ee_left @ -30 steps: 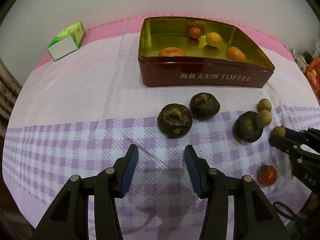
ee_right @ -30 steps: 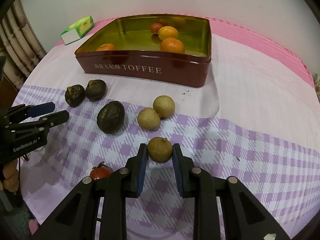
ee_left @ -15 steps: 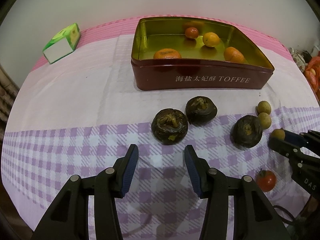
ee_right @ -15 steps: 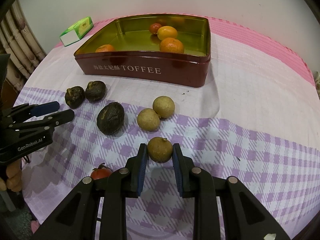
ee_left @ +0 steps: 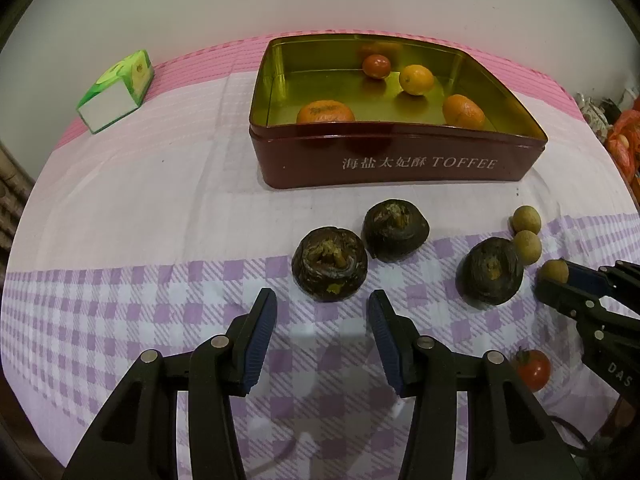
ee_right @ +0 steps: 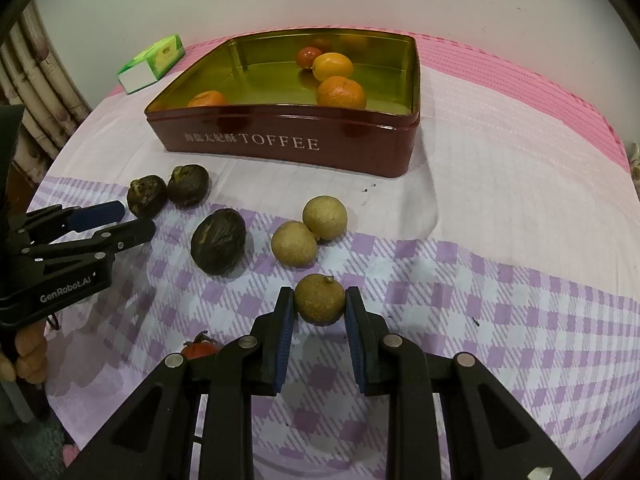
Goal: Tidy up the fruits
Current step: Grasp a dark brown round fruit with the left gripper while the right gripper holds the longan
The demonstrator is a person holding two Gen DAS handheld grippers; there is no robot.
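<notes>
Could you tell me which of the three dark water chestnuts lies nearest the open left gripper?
The leftmost dark water chestnut, just beyond the left gripper; the other two lie farther back and to the right.

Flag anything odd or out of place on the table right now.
Nothing spilled or damaged. One oddity: a small red tomato sits alone near the table's front edge, beside the right gripper, apart from the other loose fruit. The green box lies tipped on its side, far left of the toffee tin.
</notes>
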